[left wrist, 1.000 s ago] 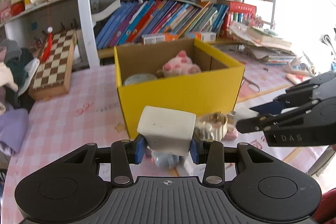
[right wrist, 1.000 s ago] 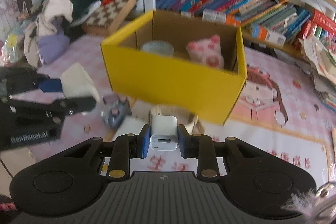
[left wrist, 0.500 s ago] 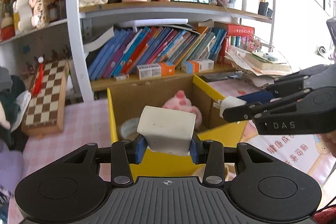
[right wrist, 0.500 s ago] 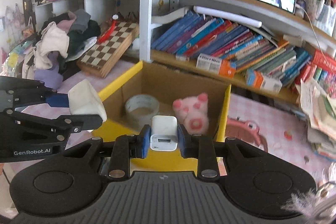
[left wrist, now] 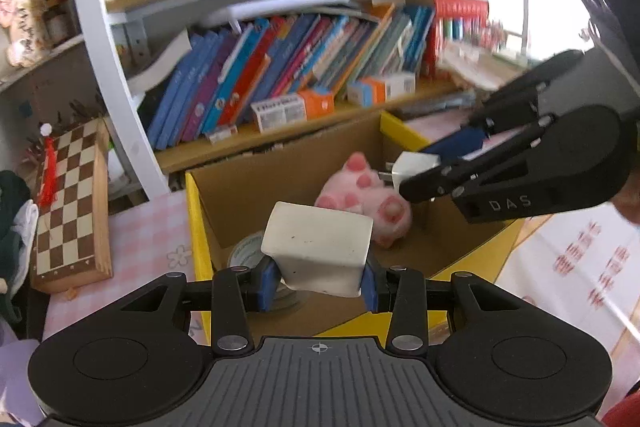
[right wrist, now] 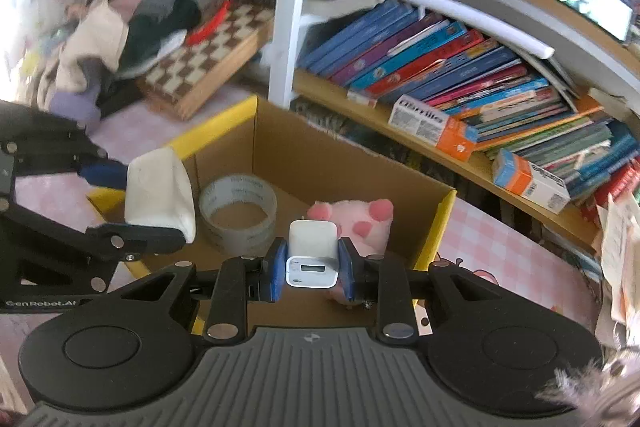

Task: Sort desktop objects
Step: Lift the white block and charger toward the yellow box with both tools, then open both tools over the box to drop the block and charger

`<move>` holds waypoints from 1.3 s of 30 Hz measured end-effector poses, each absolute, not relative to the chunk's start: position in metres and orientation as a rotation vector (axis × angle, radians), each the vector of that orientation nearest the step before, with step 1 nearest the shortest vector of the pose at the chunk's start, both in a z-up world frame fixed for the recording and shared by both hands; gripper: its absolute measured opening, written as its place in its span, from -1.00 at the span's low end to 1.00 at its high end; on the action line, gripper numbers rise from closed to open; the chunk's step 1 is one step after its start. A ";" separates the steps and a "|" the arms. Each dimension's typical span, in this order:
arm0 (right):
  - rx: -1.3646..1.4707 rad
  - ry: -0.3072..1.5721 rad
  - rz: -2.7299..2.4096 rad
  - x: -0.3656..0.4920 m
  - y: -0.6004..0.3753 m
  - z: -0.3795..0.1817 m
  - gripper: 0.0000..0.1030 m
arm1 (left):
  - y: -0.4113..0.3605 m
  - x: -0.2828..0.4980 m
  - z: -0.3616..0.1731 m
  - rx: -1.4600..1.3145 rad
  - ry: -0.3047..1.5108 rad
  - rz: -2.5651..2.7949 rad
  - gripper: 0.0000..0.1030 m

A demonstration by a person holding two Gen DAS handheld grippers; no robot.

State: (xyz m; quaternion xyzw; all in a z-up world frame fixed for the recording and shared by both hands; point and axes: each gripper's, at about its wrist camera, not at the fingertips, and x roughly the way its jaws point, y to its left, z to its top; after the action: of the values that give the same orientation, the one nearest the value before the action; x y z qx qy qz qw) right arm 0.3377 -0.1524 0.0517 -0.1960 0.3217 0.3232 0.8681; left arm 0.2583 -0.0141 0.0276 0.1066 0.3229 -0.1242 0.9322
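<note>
Left gripper [left wrist: 318, 277] squeezes white block [left wrist: 318, 247], above yellow box [left wrist: 196, 219]. Right gripper [right wrist: 312, 269] squeezes white charger [right wrist: 312, 255], also above box. Pink pig toy [right wrist: 354, 223] lies inside box. Right view shows whole tape roll [right wrist: 238, 209] in box; left view hides most of roll behind block. Chessboard [left wrist: 70, 203] well left of box.

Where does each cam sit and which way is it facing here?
Left wrist: on the left gripper, facing the yellow box and bookshelf; holds a white block; right gripper enters from the right.
Right wrist: on the right gripper, holding a white charger, facing the same box; left gripper at left.
Shared: box, pink pig plush, tape roll.
</note>
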 end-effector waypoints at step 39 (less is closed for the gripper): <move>-0.814 0.901 1.011 0.409 -0.096 -0.021 -0.50 | -0.018 0.369 -0.009 0.255 1.150 -0.504 -0.23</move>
State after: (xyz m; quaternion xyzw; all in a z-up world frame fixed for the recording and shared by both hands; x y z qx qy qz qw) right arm 0.4093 -0.0958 -0.0207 -0.3659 0.4050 0.4545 0.7040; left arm 0.3692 -0.0178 -0.0086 0.1188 0.5365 -0.2351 0.8017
